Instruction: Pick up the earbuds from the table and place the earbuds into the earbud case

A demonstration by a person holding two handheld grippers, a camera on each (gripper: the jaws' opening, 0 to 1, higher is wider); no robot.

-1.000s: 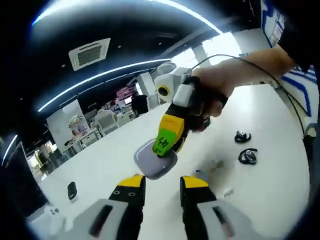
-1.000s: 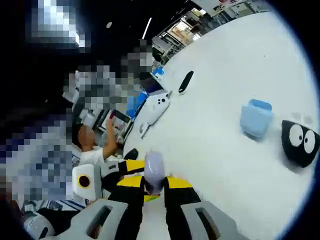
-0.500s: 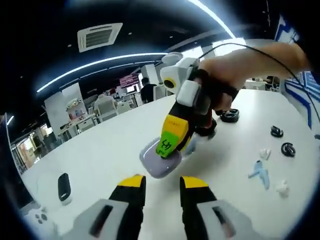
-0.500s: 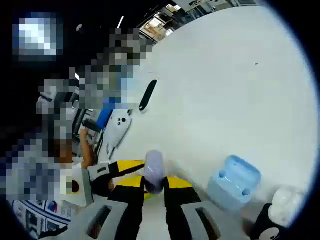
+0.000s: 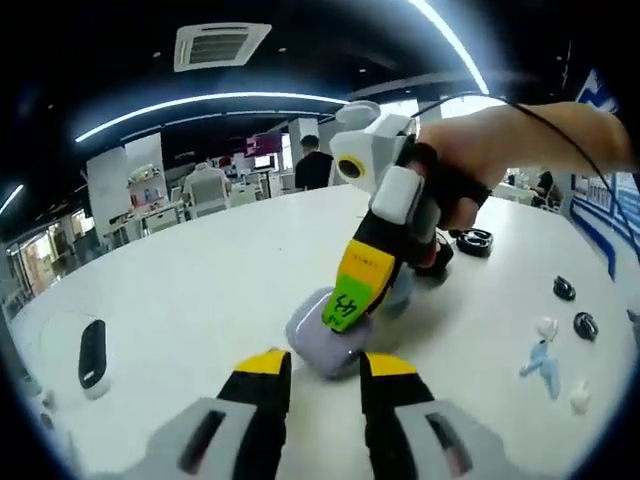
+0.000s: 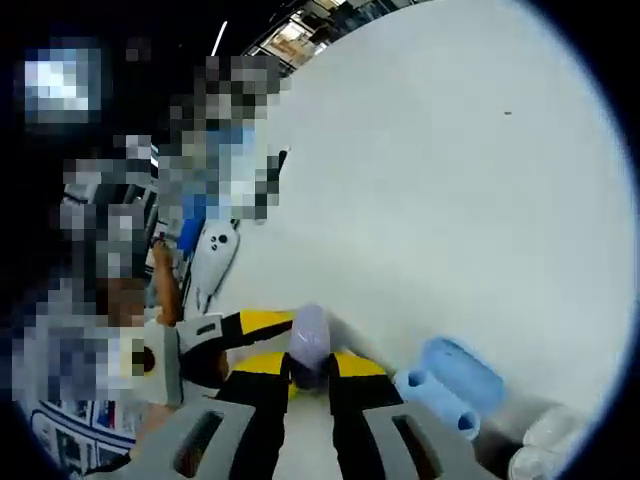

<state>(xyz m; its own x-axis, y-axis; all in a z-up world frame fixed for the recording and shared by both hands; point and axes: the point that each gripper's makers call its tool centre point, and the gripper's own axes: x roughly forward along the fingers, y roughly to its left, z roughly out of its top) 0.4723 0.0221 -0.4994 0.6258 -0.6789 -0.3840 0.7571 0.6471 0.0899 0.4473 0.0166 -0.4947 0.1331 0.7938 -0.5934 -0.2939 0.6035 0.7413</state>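
While the right gripper [image 5: 345,315] stays clamped on the rounded lavender earbud case [image 5: 325,345] at frame centre, just over the white desk [image 5: 200,290], the left gripper [image 5: 325,375] sits below it, jaws apart. Two small black earbuds [image 5: 575,308] lie at right.

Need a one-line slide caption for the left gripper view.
Hand-held right gripper lowers a lavender earbud case onto the white table, just ahead of the left gripper.

Dark ceiling [image 5: 120,60], strip lights [image 5: 200,105]
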